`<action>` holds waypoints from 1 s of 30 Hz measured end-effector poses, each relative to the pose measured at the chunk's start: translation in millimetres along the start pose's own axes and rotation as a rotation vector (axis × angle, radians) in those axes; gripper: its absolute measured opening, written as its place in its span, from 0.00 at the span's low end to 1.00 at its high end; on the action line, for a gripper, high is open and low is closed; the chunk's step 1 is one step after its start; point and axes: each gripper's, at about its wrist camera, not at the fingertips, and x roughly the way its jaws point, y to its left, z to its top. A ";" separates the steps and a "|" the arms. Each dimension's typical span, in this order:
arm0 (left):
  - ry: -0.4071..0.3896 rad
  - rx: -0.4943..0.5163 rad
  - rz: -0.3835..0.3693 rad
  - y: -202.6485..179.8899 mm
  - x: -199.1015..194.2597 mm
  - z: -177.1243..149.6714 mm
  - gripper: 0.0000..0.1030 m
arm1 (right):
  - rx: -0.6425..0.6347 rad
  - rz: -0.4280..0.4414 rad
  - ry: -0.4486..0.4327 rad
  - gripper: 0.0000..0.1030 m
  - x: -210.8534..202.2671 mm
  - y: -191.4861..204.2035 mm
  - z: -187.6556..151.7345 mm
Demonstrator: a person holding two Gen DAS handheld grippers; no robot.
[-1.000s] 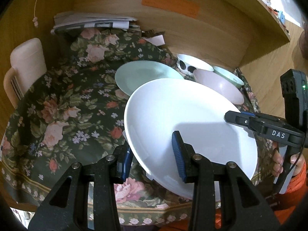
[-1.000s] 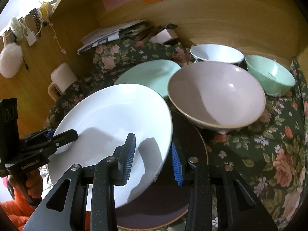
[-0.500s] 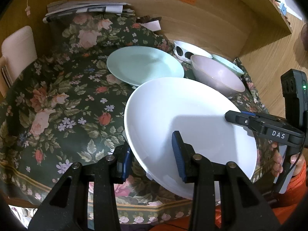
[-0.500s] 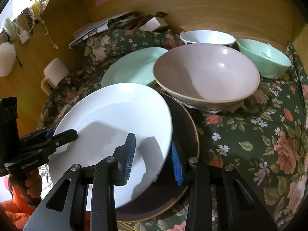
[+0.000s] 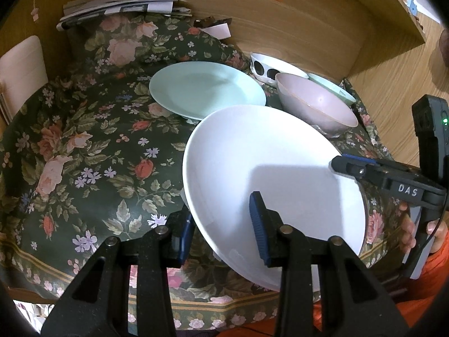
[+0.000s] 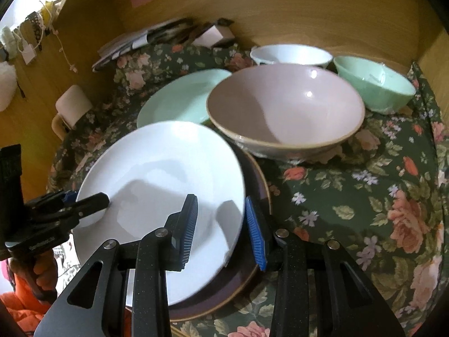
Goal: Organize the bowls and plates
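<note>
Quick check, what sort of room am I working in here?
Most likely a lived-in home nook, not a lab: a floral tablecloth covers the table, mismatched household dishes such as the pink bowl stand on it, and papers are piled against wood-panelled walls.

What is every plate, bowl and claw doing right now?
White plate: tilted, gripped at both edges, over the dark plate.
Dark plate: flat on the tablecloth, under the white one.
Mint plate: flat, empty.
Pink bowl: upright, empty.
Green bowl: upright.
Spotted white bowl: upright.
Left claw: shut on the white plate.
Right claw: shut on the white plate.
</note>
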 end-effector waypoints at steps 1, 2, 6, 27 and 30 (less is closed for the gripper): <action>-0.001 0.001 -0.001 0.5 -0.1 0.7 0.36 | -0.013 0.012 -0.013 0.32 -3.2 1.9 1.1; -0.003 0.001 -0.006 0.2 -0.3 1.2 0.36 | -0.021 0.023 -0.015 0.32 -4.4 3.4 2.0; 0.002 0.005 -0.006 -2.1 2.9 2.4 0.36 | -0.075 -0.023 -0.029 0.32 -5.3 14.6 1.3; -0.047 0.005 0.079 13.3 -5.9 31.4 0.53 | -0.067 -0.013 -0.085 0.39 -18.4 11.0 38.6; -0.086 0.007 0.112 20.9 -13.3 48.1 0.58 | -0.092 -0.018 -0.108 0.42 -19.3 13.4 52.3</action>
